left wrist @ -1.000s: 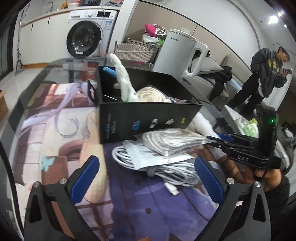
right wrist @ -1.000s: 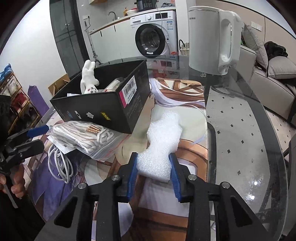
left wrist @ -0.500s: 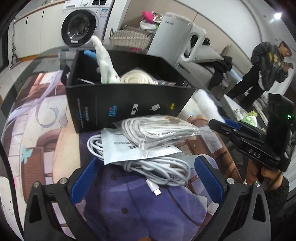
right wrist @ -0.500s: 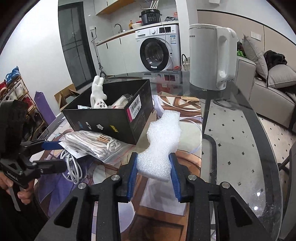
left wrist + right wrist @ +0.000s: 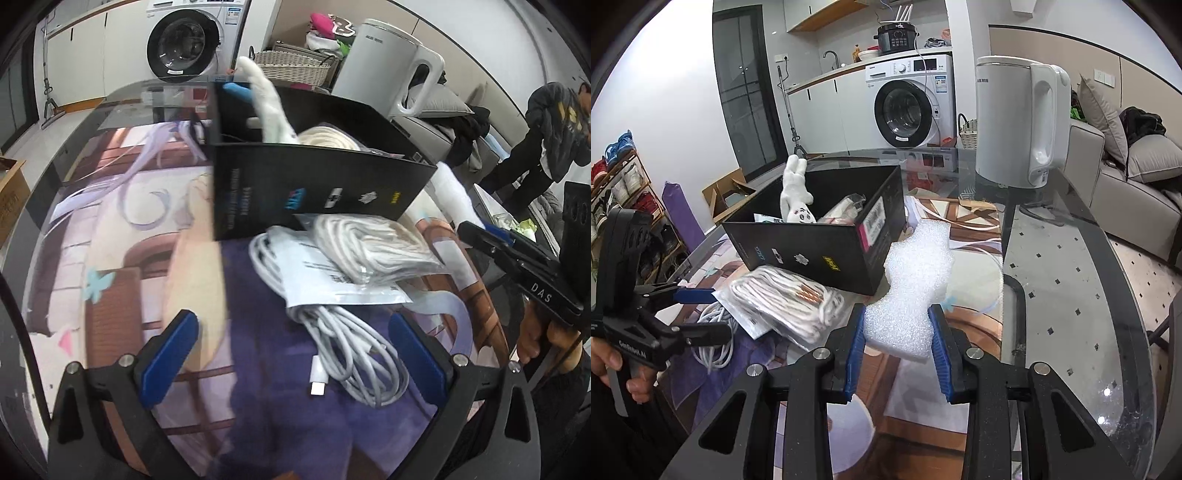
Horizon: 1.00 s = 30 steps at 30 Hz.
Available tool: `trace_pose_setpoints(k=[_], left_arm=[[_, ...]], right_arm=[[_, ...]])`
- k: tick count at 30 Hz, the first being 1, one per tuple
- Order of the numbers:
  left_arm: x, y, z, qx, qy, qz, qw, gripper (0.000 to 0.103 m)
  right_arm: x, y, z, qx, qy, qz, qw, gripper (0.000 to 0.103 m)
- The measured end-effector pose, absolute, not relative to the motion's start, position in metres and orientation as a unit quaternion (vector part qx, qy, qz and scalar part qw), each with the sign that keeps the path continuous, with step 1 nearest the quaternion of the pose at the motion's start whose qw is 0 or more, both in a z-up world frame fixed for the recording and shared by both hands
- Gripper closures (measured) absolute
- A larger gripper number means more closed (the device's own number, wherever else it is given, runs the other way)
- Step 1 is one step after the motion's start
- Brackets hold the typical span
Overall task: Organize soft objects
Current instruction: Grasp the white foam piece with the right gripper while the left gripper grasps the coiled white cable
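**Foam in my right grip, cables waiting under my left**

The biggest thing I look at is the black box [image 5: 827,243], which sits near the middle of the glass table [image 5: 1071,295], on the picture mat. It already has a white plush toy [image 5: 796,195] and a coil of rope inside. My right gripper [image 5: 897,343] is squeezed shut on the white foam piece [image 5: 912,291], holding its lower end up in the air beside the box's right corner. The foam is long and floppy. I think it could bump the box wall on the way in and push the box, or bend and slip out of the pads.

My left gripper [image 5: 291,354] is wide open and holds nothing. It hangs over the loose white cable [image 5: 343,339], which lies in front of the box, half under the bagged rope [image 5: 369,247]. If I grab the cable, I think the bag could get dragged along, or the loops could snag.

Compared with a second ago, my left gripper has tipped and come lower toward the cables. The foam has come up off the mat, and the grip on it looks the same.
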State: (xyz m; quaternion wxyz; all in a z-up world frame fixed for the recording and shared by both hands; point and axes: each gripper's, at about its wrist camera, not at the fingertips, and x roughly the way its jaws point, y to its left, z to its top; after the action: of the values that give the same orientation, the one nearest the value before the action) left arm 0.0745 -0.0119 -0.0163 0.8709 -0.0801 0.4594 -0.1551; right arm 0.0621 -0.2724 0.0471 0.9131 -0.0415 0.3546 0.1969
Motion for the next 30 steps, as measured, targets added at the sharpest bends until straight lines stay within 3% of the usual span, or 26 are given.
trace_pose_setpoints(k=[11, 13, 15, 18, 22, 30], left_arm=[[0.076, -0.018, -0.024, -0.010, 0.454, -0.120, 0.883, 0.002], [0.073, -0.018, -0.023, 0.001, 0.446, -0.127, 0.886, 0.011], [0.071, -0.018, -0.021, 0.010, 0.437, -0.130, 0.890, 0.031], [0.070, -0.012, -0.019, 0.015, 0.427, -0.122, 0.896, 0.071], [0.069, -0.004, -0.019, 0.008, 0.426, -0.128, 0.896, 0.078], [0.064, 0.022, -0.013, -0.017, 0.417, -0.121, 0.901, 0.079]], right_arm=[[0.059, -0.269, 0.050, -0.044, 0.345, 0.205, 0.915, 0.070], [0.058, -0.268, 0.051, -0.045, 0.343, 0.207, 0.915, 0.070], [0.057, -0.265, 0.052, -0.046, 0.342, 0.207, 0.915, 0.070], [0.057, -0.262, 0.054, -0.048, 0.340, 0.210, 0.915, 0.070], [0.056, -0.257, 0.057, -0.049, 0.336, 0.212, 0.916, 0.070], [0.056, -0.248, 0.060, -0.053, 0.331, 0.211, 0.918, 0.070]])
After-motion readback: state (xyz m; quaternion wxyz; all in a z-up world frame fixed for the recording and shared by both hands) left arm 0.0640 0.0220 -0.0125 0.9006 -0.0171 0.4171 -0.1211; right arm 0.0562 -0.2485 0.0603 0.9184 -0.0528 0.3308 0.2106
